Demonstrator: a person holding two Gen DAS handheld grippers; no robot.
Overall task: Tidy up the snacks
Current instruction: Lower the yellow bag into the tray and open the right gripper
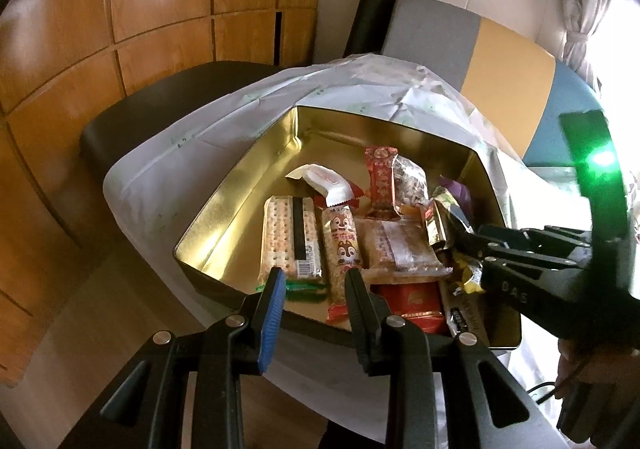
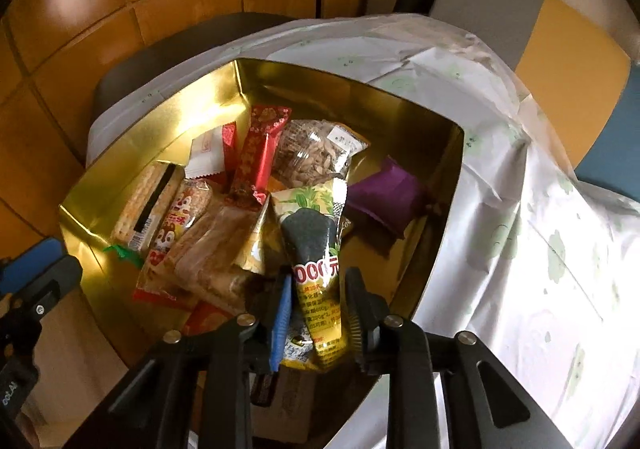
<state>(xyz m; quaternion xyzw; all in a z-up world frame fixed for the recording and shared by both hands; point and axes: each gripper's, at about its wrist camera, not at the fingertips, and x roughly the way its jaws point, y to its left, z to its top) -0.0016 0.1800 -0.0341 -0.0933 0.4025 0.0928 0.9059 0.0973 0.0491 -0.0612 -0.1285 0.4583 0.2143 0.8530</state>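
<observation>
Gold tin (image 2: 352, 85) sits on a white cloth (image 2: 520, 209), full of snacks. Right gripper (image 2: 318, 313) is clamped on a yellow packet (image 2: 316, 249) w/ a dark sesame bar, held over the tin's near right side, above the other snacks. Left gripper (image 1: 316, 289) has its fingers apart, nothing btwn them, at the tin's near edge just over a cracker pack (image 1: 290, 237) and squirrel-print bar (image 1: 342, 245). Purple packet (image 2: 384, 195) lies near the right wall.
</observation>
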